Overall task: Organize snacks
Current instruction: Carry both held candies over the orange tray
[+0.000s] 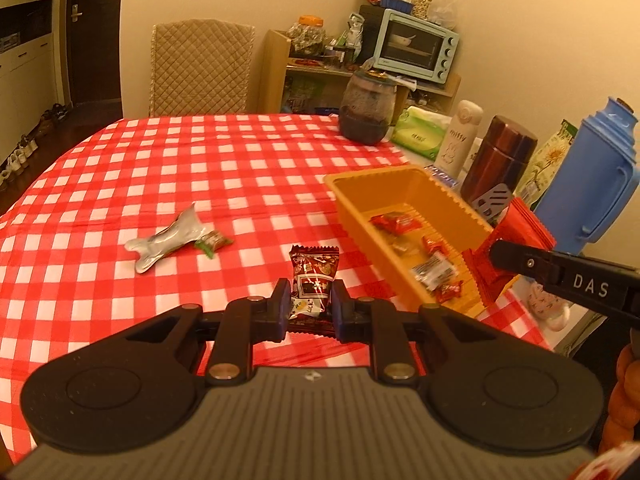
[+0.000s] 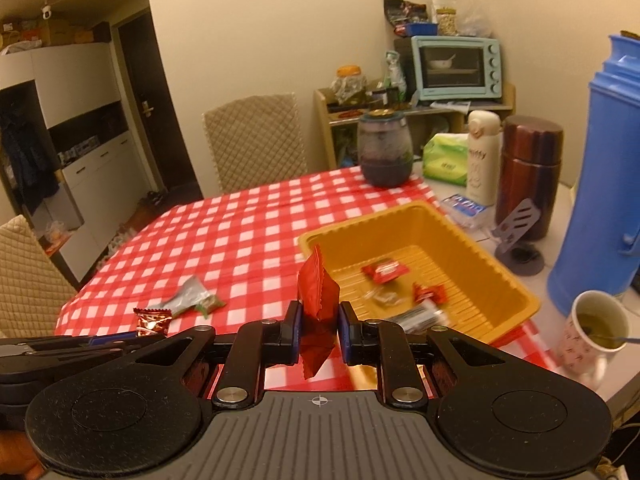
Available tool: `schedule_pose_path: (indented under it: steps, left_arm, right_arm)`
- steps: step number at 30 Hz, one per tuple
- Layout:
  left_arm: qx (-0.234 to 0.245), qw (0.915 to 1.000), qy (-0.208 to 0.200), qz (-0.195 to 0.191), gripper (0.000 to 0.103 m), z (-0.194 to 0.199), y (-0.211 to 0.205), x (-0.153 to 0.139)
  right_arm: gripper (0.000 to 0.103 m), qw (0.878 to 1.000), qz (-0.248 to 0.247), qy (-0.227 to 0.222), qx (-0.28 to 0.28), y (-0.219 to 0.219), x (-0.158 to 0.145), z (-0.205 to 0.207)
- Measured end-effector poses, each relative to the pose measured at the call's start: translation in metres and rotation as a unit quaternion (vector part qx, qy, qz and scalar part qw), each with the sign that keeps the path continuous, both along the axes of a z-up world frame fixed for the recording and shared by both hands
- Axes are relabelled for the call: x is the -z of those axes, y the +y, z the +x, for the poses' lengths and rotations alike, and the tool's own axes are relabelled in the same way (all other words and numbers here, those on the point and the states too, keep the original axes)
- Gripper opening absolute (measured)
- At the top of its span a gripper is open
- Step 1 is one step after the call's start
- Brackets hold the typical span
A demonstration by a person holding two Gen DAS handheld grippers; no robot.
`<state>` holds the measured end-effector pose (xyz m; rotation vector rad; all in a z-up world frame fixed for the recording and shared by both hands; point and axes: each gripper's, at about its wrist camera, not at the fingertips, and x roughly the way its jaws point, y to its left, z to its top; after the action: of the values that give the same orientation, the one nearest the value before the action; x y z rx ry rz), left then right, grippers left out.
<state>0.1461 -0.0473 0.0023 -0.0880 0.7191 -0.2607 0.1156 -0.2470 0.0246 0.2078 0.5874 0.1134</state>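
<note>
My left gripper [image 1: 311,305] is shut on a dark red patterned snack packet [image 1: 313,280] just above the checked tablecloth. My right gripper [image 2: 319,330] is shut on a plain red snack packet [image 2: 318,300], held upright near the front left corner of the orange tray [image 2: 404,216]. The tray [image 1: 360,178] holds several small wrapped snacks [image 2: 384,270]. A silver wrapper [image 1: 168,240] and a small green candy [image 1: 212,241] lie on the cloth to the left. The right gripper with its red packet [image 1: 516,236] shows in the left wrist view beside the tray.
A dark glass jar [image 2: 384,148], green tissue pack [image 2: 446,158], white bottle [image 2: 482,156], maroon flask [image 2: 528,172], blue thermos [image 2: 600,184] and a cup of tea [image 2: 596,328] stand right of the tray. Quilted chairs [image 2: 256,140] stand at the far side and the left.
</note>
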Motion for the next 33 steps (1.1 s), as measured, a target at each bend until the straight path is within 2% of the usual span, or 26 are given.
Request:
schedule_pose_path:
  steps: [13,33]
  left_arm:
    - [0.032,0.9994,-0.004,-0.011,0.019,0.023,-0.041,-0.018]
    - [0.080,0.9967,0.012,-0.009,0.019,0.076,-0.104,-0.019]
  right_arm:
    - [0.019,0.999,-0.012,0.003,0.038,-0.045,-0.005,0.011]
    - [0.019,0.998,-0.035,0.028,0.033,-0.086,0.012,0.056]
